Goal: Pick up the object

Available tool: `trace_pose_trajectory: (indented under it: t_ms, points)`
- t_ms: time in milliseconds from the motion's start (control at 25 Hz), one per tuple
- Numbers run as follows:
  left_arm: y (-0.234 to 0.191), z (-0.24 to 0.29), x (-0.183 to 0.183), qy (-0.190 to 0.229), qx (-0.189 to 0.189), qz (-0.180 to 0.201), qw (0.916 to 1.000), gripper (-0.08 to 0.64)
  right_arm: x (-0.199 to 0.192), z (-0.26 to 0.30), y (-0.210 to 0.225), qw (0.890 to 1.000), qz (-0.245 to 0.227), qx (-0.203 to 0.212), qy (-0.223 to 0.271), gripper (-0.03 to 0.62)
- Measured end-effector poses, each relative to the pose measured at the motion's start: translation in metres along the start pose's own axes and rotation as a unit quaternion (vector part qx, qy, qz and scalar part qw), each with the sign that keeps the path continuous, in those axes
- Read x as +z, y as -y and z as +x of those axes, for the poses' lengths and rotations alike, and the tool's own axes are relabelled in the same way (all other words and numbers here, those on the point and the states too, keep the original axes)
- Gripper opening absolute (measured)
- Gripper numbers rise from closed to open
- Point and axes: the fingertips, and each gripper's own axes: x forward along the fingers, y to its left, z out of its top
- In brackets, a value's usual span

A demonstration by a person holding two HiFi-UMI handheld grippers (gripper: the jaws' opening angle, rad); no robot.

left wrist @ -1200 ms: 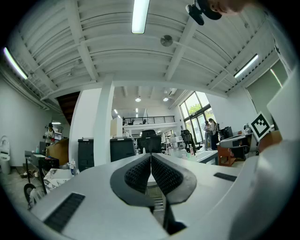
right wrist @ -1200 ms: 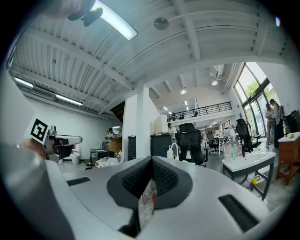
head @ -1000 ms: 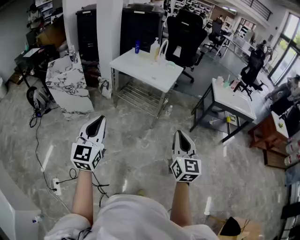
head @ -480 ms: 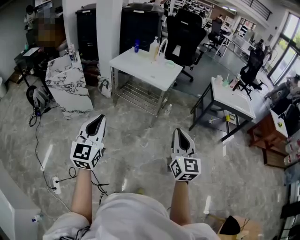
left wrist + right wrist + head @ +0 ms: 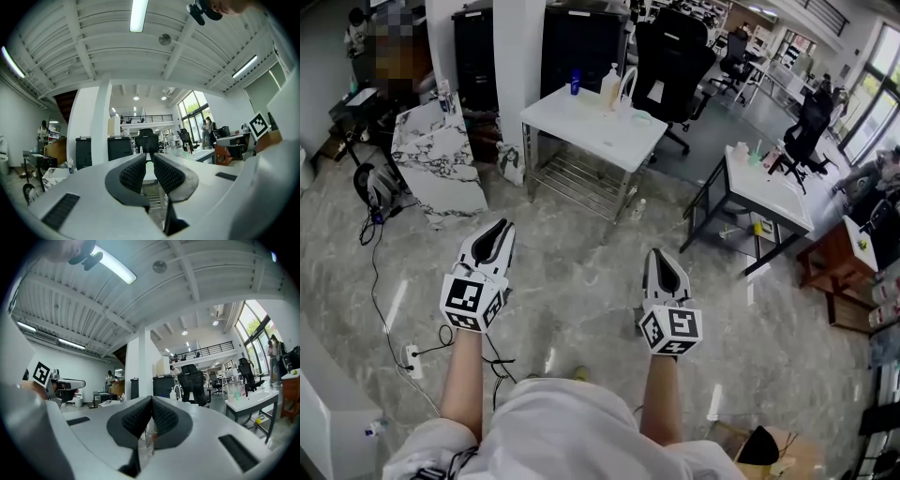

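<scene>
Both grippers are held out over the grey marble floor, well short of any object. In the head view my left gripper (image 5: 499, 229) and right gripper (image 5: 657, 255) point toward a white table (image 5: 623, 147) ahead. On it stand a small blue bottle (image 5: 575, 86) and a white pump bottle (image 5: 609, 88). The left gripper (image 5: 149, 157) has its ridged pads nearly together with nothing between them. The right gripper (image 5: 152, 400) has its pads touching, also with nothing in them. Which object the task means cannot be told.
A marble-patterned block (image 5: 439, 164) stands at the left, with a white pillar (image 5: 517, 56) and black cabinets behind it. A black office chair (image 5: 671, 58) sits behind the table. A second white desk (image 5: 771, 195) is at right. Cables and a power strip (image 5: 411, 356) lie on the floor at left.
The view has shifted slightly, and the white table now sits a little higher in the head view. Both grippers keep the same pose and stay shut.
</scene>
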Motion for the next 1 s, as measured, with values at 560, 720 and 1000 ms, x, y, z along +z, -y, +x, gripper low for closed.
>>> trace_pose_trajectory:
  t_ms: [560, 720, 1000]
  points:
    - [0.018, 0.026, -0.01, -0.015, 0.0, -0.003, 0.9999, 0.091, -0.009, 0.008, 0.026, 1.0, 0.007, 0.007, -0.005, 0.006]
    - [0.024, 0.04, -0.01, -0.017, 0.007, 0.001, 0.9998, 0.091, -0.014, 0.017, 0.039, 1.0, 0.013, 0.017, -0.008, 0.006]
    - [0.04, 0.064, -0.023, -0.022, 0.023, 0.007, 0.9995, 0.091, -0.028, 0.032, 0.073, 0.999, 0.015, 0.029, -0.008, 0.006]
